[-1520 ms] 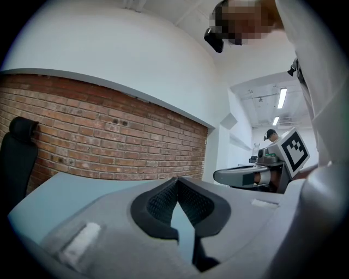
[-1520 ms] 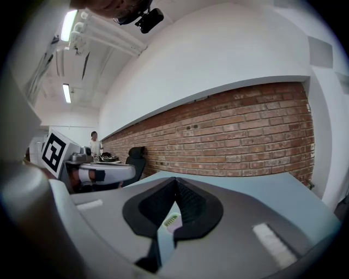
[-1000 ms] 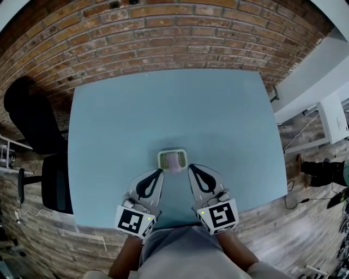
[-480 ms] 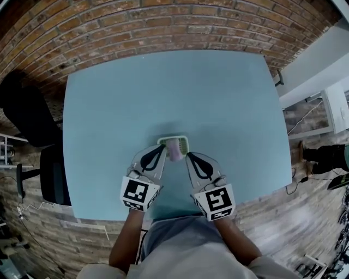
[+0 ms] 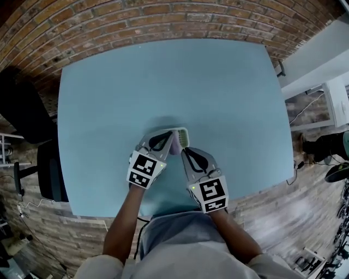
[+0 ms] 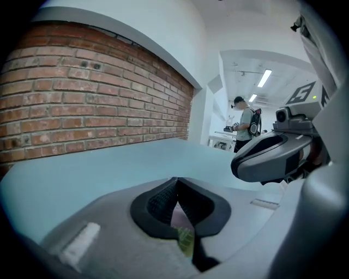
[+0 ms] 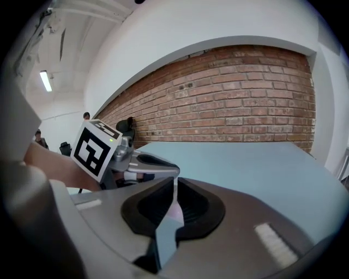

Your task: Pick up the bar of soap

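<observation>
Soap (image 6: 179, 217) is still sitting on the dish (image 6: 185, 237), nothing's got hold of it yet. In the last second both grippers slid forward from the near side of the dish. The left gripper (image 5: 165, 139) is now over the dish's left part with its jaws together. The right gripper (image 5: 187, 154) is at the dish's near edge, jaws just cracking open, soap showing through the slit. My guess is the right one grabs.

Brick wall (image 5: 163, 16), blue table (image 5: 109, 109) — black chair (image 5: 24, 109)
</observation>
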A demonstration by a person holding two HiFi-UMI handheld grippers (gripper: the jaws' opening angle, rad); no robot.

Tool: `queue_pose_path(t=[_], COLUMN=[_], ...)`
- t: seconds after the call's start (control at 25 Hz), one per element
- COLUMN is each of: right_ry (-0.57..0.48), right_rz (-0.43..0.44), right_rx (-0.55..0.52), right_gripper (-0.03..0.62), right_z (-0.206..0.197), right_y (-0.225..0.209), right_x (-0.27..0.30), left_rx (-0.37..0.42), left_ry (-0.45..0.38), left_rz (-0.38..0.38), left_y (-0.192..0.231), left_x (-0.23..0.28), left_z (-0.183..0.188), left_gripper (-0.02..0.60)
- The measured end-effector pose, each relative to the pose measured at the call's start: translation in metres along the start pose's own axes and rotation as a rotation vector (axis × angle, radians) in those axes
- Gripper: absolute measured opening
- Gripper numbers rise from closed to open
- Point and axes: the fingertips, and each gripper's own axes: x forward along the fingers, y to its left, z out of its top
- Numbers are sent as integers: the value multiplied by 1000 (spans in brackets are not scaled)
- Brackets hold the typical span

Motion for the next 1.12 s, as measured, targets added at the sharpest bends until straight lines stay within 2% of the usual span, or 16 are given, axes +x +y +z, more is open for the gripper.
queue_pose_path(t=[0.12,0.28,0.48,0.6,0.84,0.96,1.12], right_ry=[35,90,128,135,134,185,258], right_rz=[3,10,27,32,65,132,214], right_rx=[34,138,309,375,415,432,462], right_gripper=[37,81,132,156,178,188,190], right_z=[-18,-43,-63,-69,-59,-59,-60], right_y=[2,2,0,-2,-17,-18,-9], right_x=[8,14,21,27,40,49,55], left_rx=[20,16,-7,-6,-23,-68,-74], left_ry=[47,88,74,66,96,147,199], left_rz=[-29,-43,-28,-25,11,8,-15], left_y=[-2,-5,-4,-4,3,5,-1], left_x=[12,21,24,24,5,-6,-5], left_z=[-15,-30,-32,-33,-41,-56,-72], left_gripper=[2,2,2,3,3,3,3])
